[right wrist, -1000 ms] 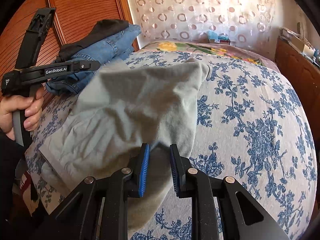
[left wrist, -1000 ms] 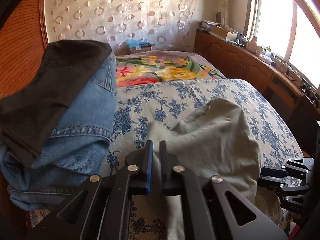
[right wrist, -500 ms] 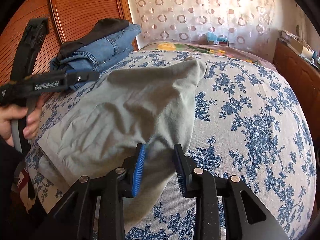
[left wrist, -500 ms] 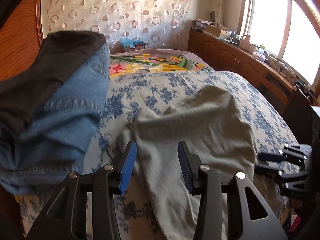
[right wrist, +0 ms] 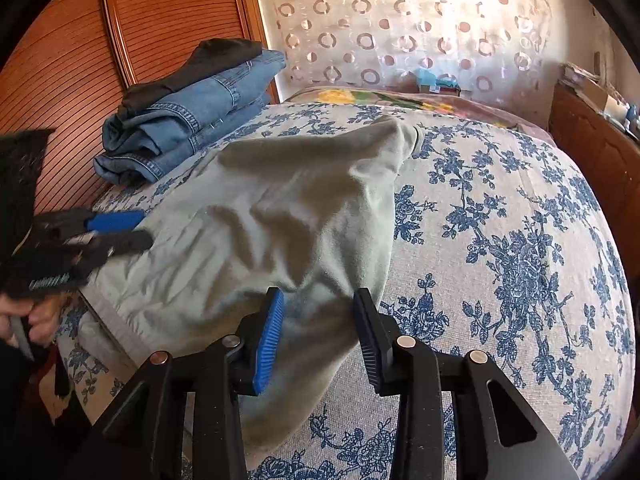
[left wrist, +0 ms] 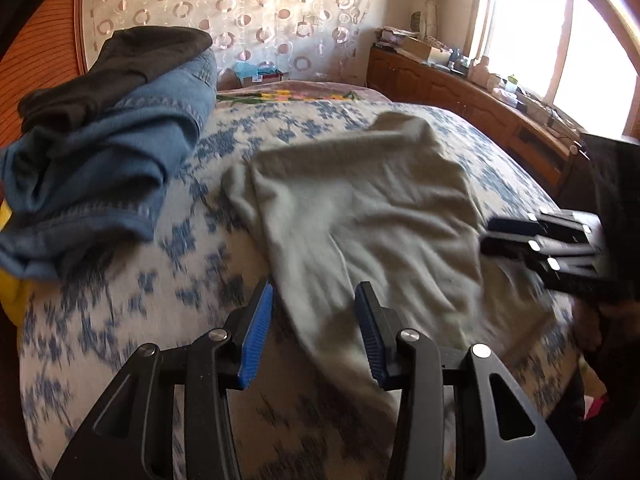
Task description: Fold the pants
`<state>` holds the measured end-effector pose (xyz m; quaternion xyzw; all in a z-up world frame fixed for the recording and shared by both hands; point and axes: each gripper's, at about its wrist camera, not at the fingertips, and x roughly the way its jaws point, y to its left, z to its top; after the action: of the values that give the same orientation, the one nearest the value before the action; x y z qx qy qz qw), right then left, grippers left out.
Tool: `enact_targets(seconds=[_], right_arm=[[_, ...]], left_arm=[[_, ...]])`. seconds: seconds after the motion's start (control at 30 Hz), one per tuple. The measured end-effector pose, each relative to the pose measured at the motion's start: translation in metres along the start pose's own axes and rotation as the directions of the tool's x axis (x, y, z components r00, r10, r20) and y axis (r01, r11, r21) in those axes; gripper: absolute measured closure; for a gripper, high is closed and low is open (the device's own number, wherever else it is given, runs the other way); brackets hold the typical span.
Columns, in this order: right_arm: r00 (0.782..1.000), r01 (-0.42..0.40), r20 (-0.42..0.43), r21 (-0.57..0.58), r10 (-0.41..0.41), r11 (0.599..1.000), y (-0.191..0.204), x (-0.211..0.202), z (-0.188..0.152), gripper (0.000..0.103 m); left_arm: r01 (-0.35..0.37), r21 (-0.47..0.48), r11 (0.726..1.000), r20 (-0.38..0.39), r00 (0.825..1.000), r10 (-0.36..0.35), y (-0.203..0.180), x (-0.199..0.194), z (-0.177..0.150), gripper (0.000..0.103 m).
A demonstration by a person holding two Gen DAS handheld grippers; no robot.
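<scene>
Nearest in each wrist view is the claw itself. The left claw (left wrist: 314,312) stands spread with nothing between its blue pads, just above the near left edge of the grey-green pants (left wrist: 360,208). The right claw (right wrist: 318,320) is likewise spread and empty, poised over the near right edge of the same garment, where the cloth hangs down over the side of the bed (right wrist: 520,260).

The pants lie across the near part of the blue-flowered bedspread, left of its open floral stretch, doubled into one broad panel with a rounded fold at the far end. The surface is rumpled, the near end droops unevenly, and on the left a lower layer peeks out beyond the top one, so the edges do not match. My reading is that one fold is in place and the work is roughly midway: smoothing, squaring the edges and at least one further fold into a compact stack seem to remain.

Beyond the pants, against the wooden headboard (right wrist: 60,60), sits a pile of folded blue jeans (right wrist: 192,120) with a dark garment (right wrist: 208,60) on top, which suggests what the finished item should look like.

Writing is scarce: a pale label shows on the left claw's body in the right wrist view, but it is too blurred to read.
</scene>
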<state>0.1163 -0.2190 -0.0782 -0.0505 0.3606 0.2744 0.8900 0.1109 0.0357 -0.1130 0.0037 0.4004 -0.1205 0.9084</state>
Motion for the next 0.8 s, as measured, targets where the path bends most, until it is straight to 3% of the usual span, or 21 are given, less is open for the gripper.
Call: enact_targets(seconds=[0.2, 0.37, 0.63, 0.8], right_arm=[[1.000, 0.004, 0.000, -0.001, -0.004, 1.000, 0.001, 0.000, 0.000, 0.065], [0.998, 0.055, 0.009, -0.001, -0.055, 0.999, 0.004, -0.010, -0.001, 0.065], [1.000, -0.001, 0.016, -0.062, 0.002, 0.998, 0.026, -0.042, -0.017, 0.063], [1.000, -0.016, 0.012, -0.043, 0.017, 0.999, 0.023, -0.051, -0.023, 0.063]], left_arm=[[0.008, -0.009, 1.000, 0.010, 1.000, -0.008, -0.010, -0.020, -0.022, 0.059], [0.024, -0.023, 0.999, 0.018, 1.000, -0.024, -0.012, -0.029, -0.034, 0.062], [0.043, -0.026, 0.999, 0.047, 0.998, -0.042, -0.018, -0.042, -0.040, 0.092], [0.052, 0.011, 0.999, 0.060, 0.997, -0.052, -0.029, -0.052, -0.036, 0.095]])
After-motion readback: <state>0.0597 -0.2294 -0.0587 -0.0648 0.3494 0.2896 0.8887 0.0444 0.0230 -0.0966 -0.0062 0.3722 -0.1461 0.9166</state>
